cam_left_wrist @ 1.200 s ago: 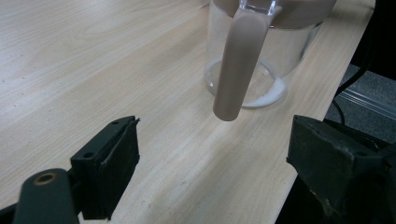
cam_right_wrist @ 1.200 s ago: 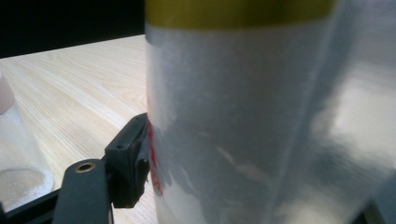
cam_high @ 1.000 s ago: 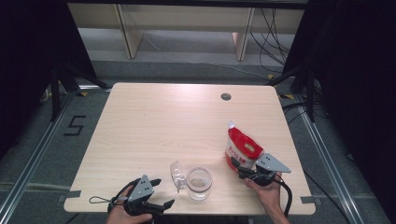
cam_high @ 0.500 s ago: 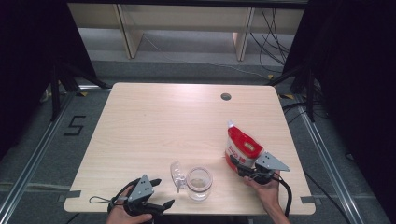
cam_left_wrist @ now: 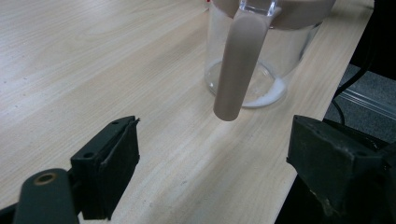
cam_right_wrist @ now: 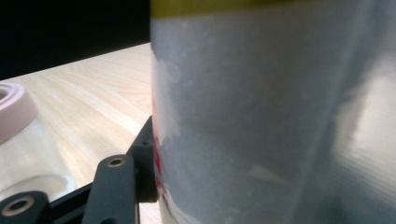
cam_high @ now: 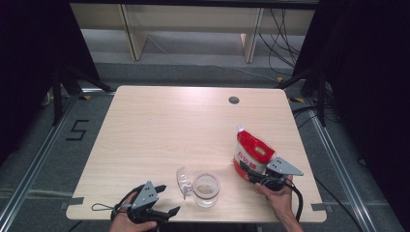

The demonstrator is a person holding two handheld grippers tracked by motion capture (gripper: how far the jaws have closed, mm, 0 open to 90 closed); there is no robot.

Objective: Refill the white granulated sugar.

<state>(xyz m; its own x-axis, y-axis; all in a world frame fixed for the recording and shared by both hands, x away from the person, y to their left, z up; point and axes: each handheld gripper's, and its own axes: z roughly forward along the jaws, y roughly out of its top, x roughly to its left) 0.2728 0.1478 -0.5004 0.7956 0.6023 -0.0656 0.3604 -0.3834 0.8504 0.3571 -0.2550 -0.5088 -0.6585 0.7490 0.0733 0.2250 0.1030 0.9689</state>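
Observation:
A red and white pouch [cam_high: 252, 151] stands upright at the table's right front. My right gripper [cam_high: 247, 172] is at its lower part; the jaws have just been closing with the pouch between them. In the right gripper view the pouch [cam_right_wrist: 271, 116] is very close, and the left finger [cam_right_wrist: 142, 158] presses against its side. A clear glass jar [cam_high: 206, 189] with a beige rim stands near the front edge, its clear lid [cam_high: 183, 179] flipped open to the left. My left gripper [cam_high: 168, 199] rests open left of the jar [cam_left_wrist: 254, 60], nothing between its jaws.
The wooden table [cam_high: 159, 130] has a round cable hole [cam_high: 234, 100] at the back right. The jar stands close to the front edge [cam_left_wrist: 322, 88]. Black frames and cables stand on the floor around the table, shelving behind it.
The right gripper's jaws have drawn in on the pouch. Both hands and the jar stay where they were.

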